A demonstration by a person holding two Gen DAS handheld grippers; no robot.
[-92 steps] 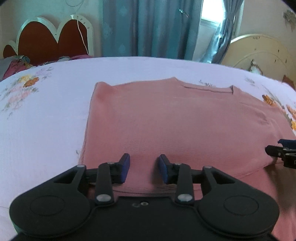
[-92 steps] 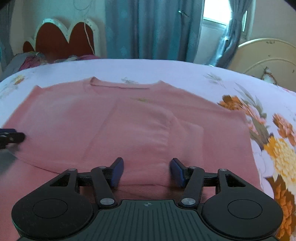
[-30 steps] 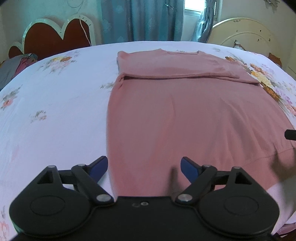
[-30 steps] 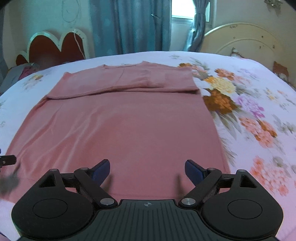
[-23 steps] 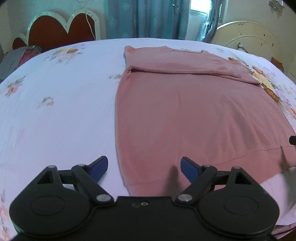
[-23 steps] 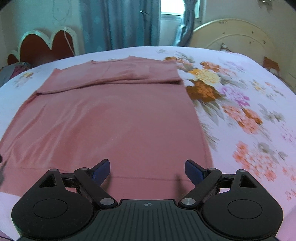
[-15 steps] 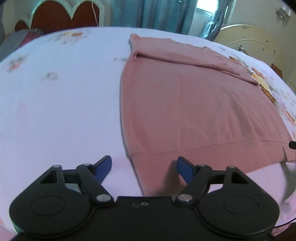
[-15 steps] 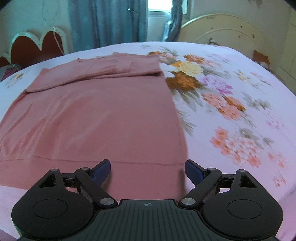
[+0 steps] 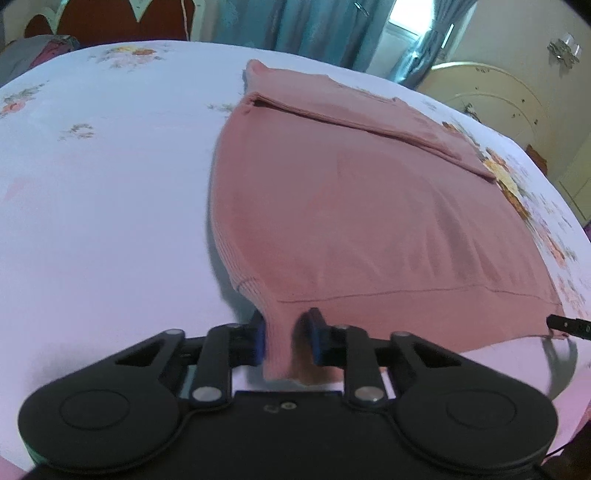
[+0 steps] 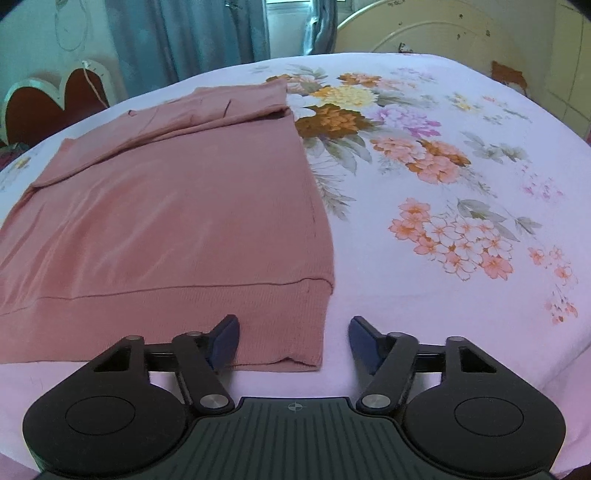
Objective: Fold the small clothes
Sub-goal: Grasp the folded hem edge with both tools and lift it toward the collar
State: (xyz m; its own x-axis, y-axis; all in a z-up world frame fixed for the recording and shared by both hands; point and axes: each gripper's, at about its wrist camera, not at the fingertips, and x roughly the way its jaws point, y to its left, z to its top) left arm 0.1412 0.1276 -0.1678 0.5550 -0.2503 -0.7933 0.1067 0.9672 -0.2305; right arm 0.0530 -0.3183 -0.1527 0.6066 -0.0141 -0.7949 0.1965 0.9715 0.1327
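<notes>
A pink knit sweater (image 9: 369,206) lies flat on the bed, its sleeves folded across the far collar end. It also shows in the right wrist view (image 10: 177,221). My left gripper (image 9: 287,338) is closing on the sweater's near left hem corner, and the cloth is pinched up between its blue pads (image 9: 258,341). My right gripper (image 10: 293,341) is open, its jaws astride the near right hem corner (image 10: 303,343). A tip of the right gripper (image 9: 567,325) shows at the right edge of the left wrist view.
The bed has a pale sheet with flower prints (image 10: 443,184). A red heart-shaped headboard (image 10: 48,103) and blue curtains (image 9: 325,33) stand beyond it. A cream round headboard (image 10: 436,29) is at the far right. Some clothes (image 9: 40,48) lie at the far left.
Both grippers have drawn back from the collar end to the near hem. The left jaws have narrowed onto the left hem corner and lifted it slightly. The right gripper has shifted right to the other corner.
</notes>
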